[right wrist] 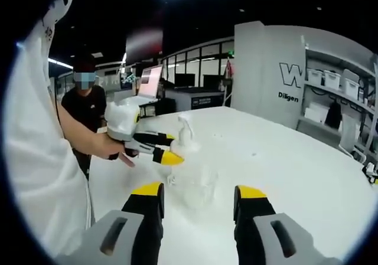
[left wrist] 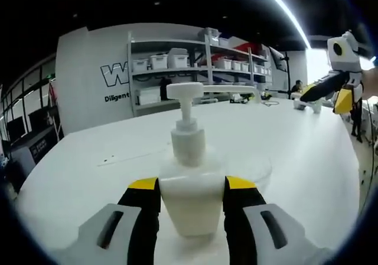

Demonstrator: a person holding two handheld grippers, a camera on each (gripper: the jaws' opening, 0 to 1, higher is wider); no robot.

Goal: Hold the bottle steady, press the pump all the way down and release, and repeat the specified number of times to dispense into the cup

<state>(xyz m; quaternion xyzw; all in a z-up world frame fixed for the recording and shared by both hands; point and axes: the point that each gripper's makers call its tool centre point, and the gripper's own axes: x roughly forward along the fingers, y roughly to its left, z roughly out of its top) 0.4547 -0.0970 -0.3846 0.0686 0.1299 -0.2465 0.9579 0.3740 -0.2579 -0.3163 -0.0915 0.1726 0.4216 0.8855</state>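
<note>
The left gripper (left wrist: 192, 201) is clamped on the white pump bottle (left wrist: 190, 182), one black, yellow-tipped jaw pressed against each side of its lower body. The bottle stands upright on the white tabletop (left wrist: 295, 159), and its pump head (left wrist: 185, 90) sits raised, with the nozzle pointing to the right in the left gripper view. A clear cup (left wrist: 251, 169) stands just behind and to the right of the bottle in that view; it is hard to make out against the white surface, and I cannot tell whether it touches the bottle.

The right gripper (right wrist: 199, 203) hangs above the tabletop with its jaws apart and nothing between them. In the right gripper view the clear cup (right wrist: 198, 185) shows beyond the gap between the jaws, and the bottle (right wrist: 184, 134) stands just past it, held by the left gripper (right wrist: 155, 148) in the person's hand (right wrist: 112, 148). In the left gripper view the right gripper (left wrist: 322, 88) shows far off at the upper right, well apart from the bottle and higher than the pump head.

Behind the tabletop stands a metal shelf (left wrist: 201, 70) loaded with white storage bins, next to a grey wall panel (left wrist: 94, 82) with white lettering. Another person in a dark shirt (right wrist: 85, 108) stands at the far left of the right gripper view, near a monitor (right wrist: 150, 82)
</note>
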